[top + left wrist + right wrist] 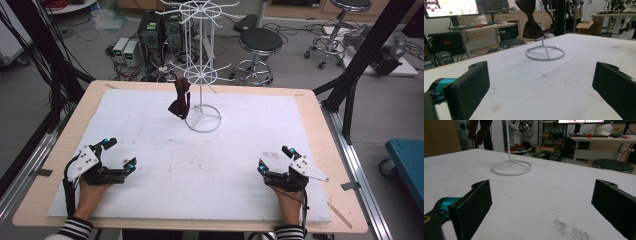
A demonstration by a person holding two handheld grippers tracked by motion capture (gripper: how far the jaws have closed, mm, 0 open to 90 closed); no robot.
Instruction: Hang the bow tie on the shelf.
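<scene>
Bow tie (179, 98), dark red, hangs from white wire rack (202, 75) at upper centre. Left tongs (119, 154) lower left, right tongs (274, 159) lower right, both spread wide, empty, resting on table (215, 165).

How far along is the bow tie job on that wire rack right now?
The dark red bow tie already hangs from a lower arm of the white wire rack. Nothing is in hand: the left gripper and right gripper rest open near the table's front edge. Any reaching remains ahead.
</scene>
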